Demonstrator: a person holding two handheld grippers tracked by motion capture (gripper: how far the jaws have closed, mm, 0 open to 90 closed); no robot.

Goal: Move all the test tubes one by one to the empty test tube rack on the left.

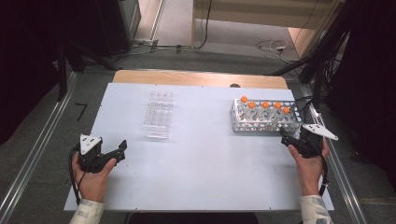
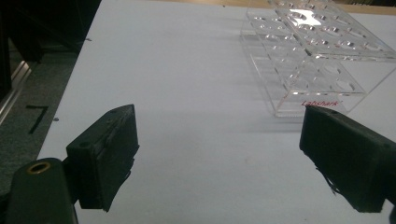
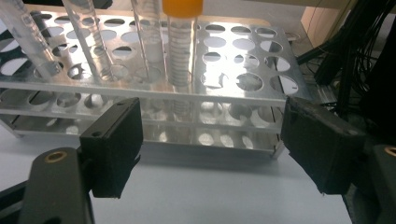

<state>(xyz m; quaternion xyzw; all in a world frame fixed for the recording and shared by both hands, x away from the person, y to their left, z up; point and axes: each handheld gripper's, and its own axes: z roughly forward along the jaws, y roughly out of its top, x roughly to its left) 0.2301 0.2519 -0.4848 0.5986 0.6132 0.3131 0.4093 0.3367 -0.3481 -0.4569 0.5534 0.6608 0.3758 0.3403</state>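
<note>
A white perforated rack (image 1: 266,122) at the table's right holds several clear tubes with orange caps (image 1: 265,105). In the right gripper view the rack (image 3: 233,70) stands close ahead, with one orange-capped tube (image 3: 182,42) straight in front. My right gripper (image 1: 286,136) sits just in front of the rack's near right corner; its jaws stand open (image 3: 210,144) with nothing between them. An empty clear acrylic rack (image 1: 158,114) stands left of centre. My left gripper (image 1: 119,151) rests low at the table's left, open (image 2: 219,158), pointing toward the acrylic rack (image 2: 317,51).
The white table top (image 1: 205,158) spreads between the two racks. Black cables (image 3: 355,51) and dark frame legs crowd the floor beyond the right edge. A metal rail (image 1: 32,154) runs along the left side.
</note>
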